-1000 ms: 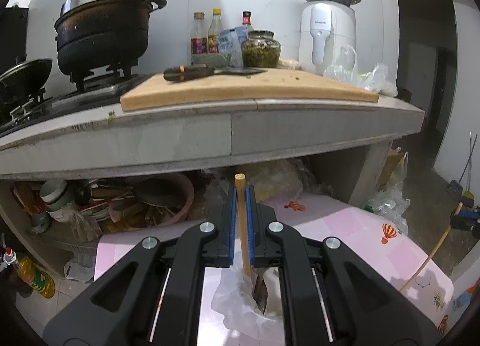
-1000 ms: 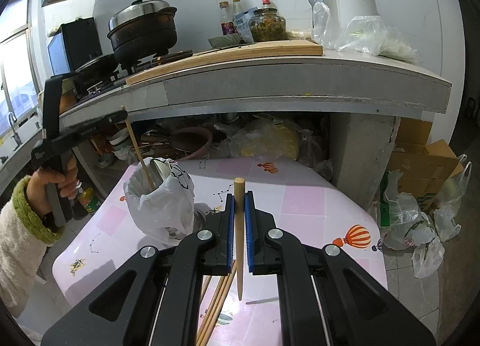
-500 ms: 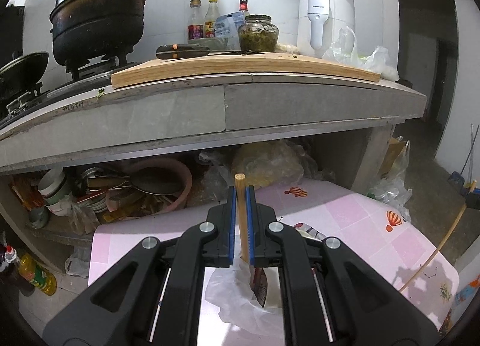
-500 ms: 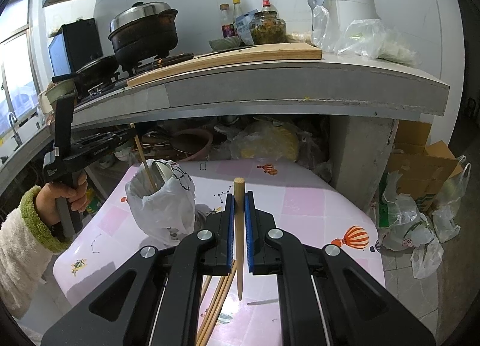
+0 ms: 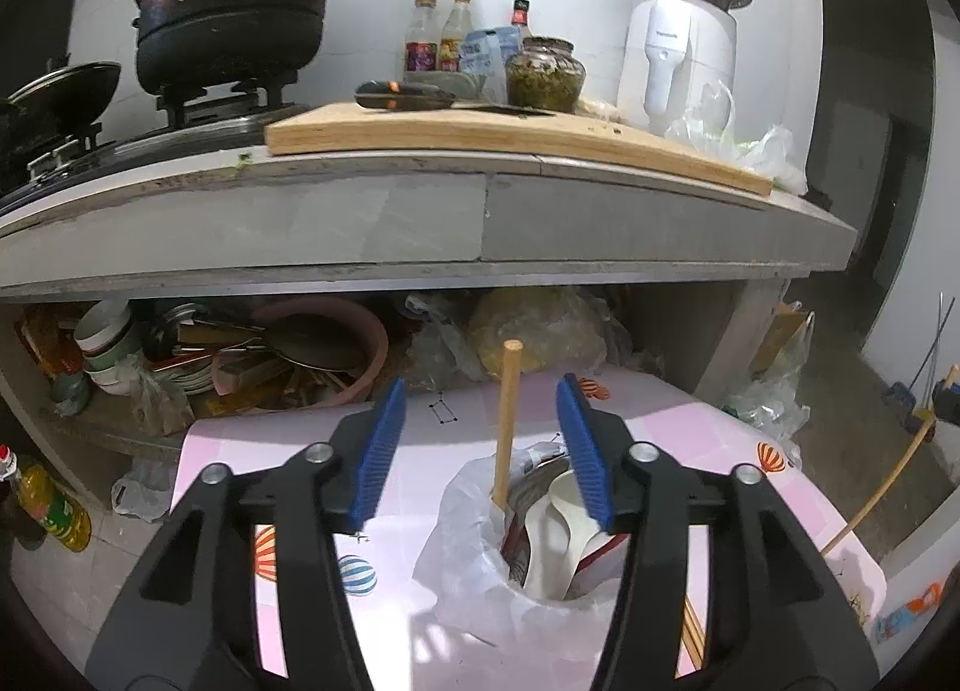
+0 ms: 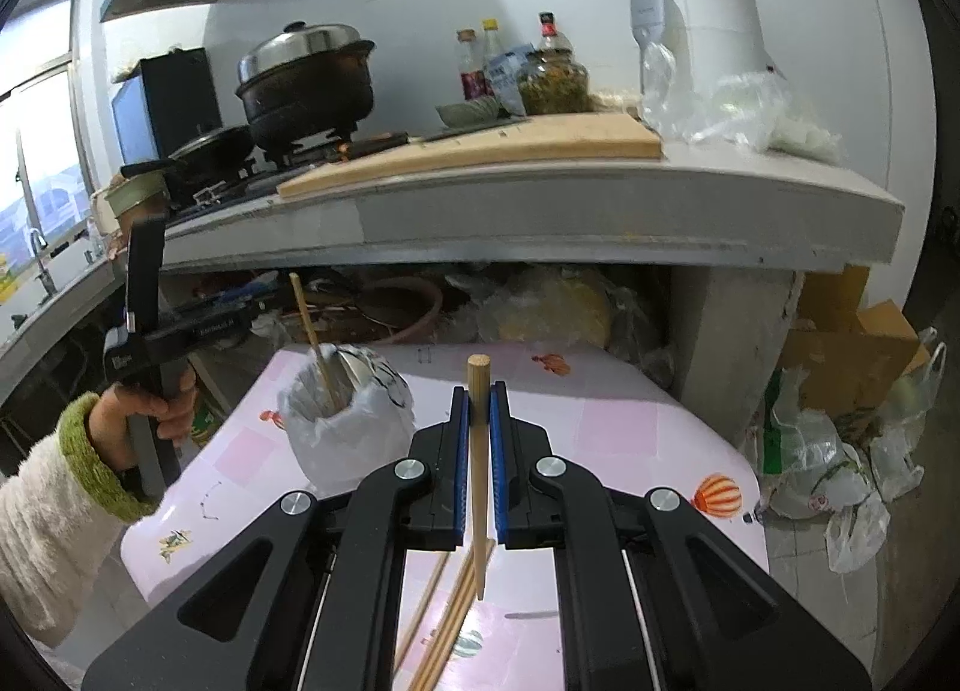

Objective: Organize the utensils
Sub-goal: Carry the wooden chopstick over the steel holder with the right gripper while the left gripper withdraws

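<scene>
Matt wooden chopstick [image 5: 507, 421], crinkled translucent plastic bag [image 5: 474, 571], glossy pink tablecloth [image 6: 612, 421], ribbed blue fingers [image 5: 384, 445]

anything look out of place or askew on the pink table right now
Yes. Several loose chopsticks lie scattered flat on the pink table below the right gripper, not in the bag-lined holder. The one chopstick in the holder leans rather than standing straight, between the opening jaws of the left gripper.
</scene>
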`<state>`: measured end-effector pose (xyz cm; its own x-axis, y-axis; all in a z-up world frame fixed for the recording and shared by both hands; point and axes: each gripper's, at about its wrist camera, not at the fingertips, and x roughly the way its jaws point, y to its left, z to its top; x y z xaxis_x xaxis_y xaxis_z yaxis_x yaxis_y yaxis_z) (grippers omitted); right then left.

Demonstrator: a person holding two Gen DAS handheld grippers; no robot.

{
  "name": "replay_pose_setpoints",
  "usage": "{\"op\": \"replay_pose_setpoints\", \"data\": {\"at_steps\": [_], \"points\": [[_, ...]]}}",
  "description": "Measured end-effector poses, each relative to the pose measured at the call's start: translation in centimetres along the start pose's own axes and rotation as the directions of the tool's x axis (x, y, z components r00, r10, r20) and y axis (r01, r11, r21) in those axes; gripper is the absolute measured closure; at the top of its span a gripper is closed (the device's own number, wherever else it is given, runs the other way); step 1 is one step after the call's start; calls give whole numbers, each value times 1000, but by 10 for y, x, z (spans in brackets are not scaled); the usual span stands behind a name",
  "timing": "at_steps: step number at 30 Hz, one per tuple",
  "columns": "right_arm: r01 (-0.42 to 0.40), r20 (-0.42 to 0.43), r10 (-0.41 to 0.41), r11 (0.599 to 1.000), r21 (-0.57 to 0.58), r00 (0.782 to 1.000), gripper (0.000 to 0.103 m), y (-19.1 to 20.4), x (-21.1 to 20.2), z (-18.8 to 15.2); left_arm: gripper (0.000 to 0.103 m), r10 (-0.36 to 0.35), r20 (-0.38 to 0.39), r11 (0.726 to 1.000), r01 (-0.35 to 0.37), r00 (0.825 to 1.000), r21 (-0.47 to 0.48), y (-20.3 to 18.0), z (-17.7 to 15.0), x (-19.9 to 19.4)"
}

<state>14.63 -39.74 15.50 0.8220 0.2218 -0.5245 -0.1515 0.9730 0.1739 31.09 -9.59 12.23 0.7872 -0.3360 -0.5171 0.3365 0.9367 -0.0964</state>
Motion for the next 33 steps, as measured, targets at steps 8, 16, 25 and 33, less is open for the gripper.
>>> {"op": "replay_pose_setpoints", "data": {"at_steps": [8,16,25,33], "points": [[-86,91,89,995,-41,992,96,30,-11,62,28,27,47,999,-26,999,-32,16,-28,-55],[-189,132,194,981,-47,972,96,67,15,115,20,93,-3,988,-93,996,-121,47,-105,-102],[-199,66,203,978,-67,977,96,104,93,124,20,138,-68,968,-149,988,-204,68,-173,-131],[-187,-7,187,980,-67,982,96,112,142,103,20,168,-87,959,-183,982,-218,82,-188,-137]]}}
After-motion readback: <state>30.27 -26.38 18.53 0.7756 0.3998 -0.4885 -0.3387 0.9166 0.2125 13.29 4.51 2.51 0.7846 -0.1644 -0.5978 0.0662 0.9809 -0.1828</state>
